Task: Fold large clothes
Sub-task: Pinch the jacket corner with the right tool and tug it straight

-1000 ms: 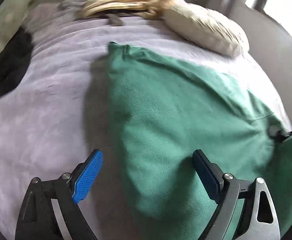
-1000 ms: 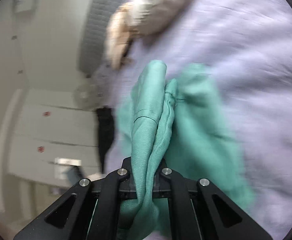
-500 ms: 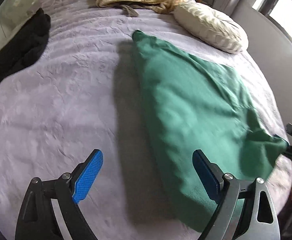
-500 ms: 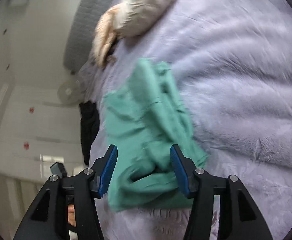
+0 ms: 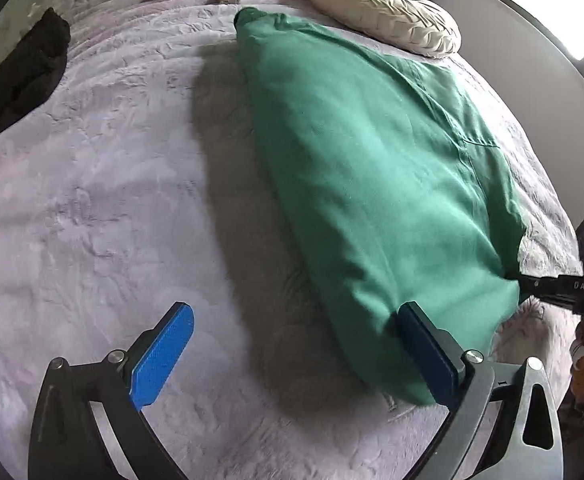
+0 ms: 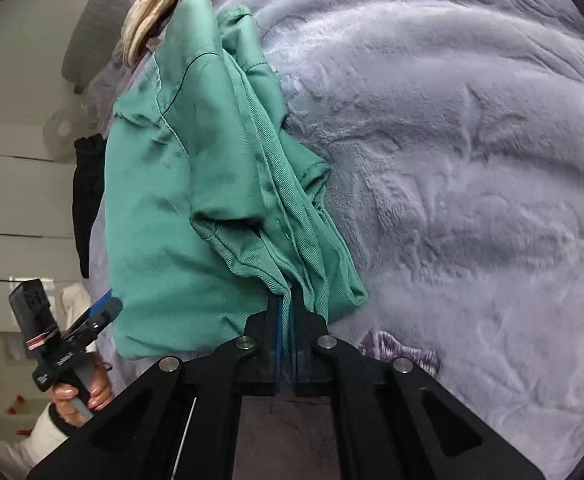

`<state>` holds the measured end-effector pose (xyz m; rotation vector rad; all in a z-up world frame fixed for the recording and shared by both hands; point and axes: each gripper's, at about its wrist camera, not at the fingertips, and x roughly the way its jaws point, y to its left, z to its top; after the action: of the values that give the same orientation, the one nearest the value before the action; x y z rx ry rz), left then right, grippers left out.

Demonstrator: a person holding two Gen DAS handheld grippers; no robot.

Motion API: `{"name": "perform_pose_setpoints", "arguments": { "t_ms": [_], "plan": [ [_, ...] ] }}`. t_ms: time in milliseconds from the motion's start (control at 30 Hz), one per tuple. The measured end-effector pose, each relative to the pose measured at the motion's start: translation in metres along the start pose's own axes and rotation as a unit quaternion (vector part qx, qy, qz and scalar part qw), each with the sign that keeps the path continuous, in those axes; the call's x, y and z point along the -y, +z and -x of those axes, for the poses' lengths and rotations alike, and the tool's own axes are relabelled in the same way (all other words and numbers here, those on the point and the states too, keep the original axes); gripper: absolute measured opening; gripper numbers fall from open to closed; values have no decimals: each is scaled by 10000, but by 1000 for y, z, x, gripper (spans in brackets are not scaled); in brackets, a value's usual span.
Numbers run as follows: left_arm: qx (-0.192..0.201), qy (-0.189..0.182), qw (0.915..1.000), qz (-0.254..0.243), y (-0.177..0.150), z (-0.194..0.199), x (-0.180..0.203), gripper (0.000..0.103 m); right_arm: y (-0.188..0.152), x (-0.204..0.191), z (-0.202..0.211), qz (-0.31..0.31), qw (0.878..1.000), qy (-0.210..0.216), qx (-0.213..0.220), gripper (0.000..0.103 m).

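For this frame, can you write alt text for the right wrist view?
The right gripper has its fingers closed on a bunched edge of a green garment that lies on a lavender plush bedspread. At lower left, a hand holds the left gripper near the garment's other corner; a cream pillow sits beyond.

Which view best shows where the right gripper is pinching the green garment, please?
The right wrist view: the right gripper is shut on a bunched edge of the green garment. The left wrist view shows only the gripper's tip at the garment's corner.
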<state>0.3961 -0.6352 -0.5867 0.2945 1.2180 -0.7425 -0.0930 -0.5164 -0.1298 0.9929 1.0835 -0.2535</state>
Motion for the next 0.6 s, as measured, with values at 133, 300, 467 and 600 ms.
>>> {"name": "perform_pose_setpoints", "arguments": {
  "t_ms": [133, 300, 467, 600],
  "plan": [
    [-126, 169, 9998, -19, -4, 16, -6, 102, -3, -14, 7, -58, 9996, -273, 46, 1],
    [-140, 141, 9990, 392, 4, 23, -19, 102, -6, -35, 36, 8, 9973, -588, 446, 3],
    [-322, 422, 9964, 663, 11, 11, -20, 102, 6, -79, 57, 613, 9892, -895, 982, 7],
    [-387, 565, 9954, 667, 15, 6, -13, 102, 22, -103, 56, 950, 9864, -822, 1058, 7]
  ]
}}
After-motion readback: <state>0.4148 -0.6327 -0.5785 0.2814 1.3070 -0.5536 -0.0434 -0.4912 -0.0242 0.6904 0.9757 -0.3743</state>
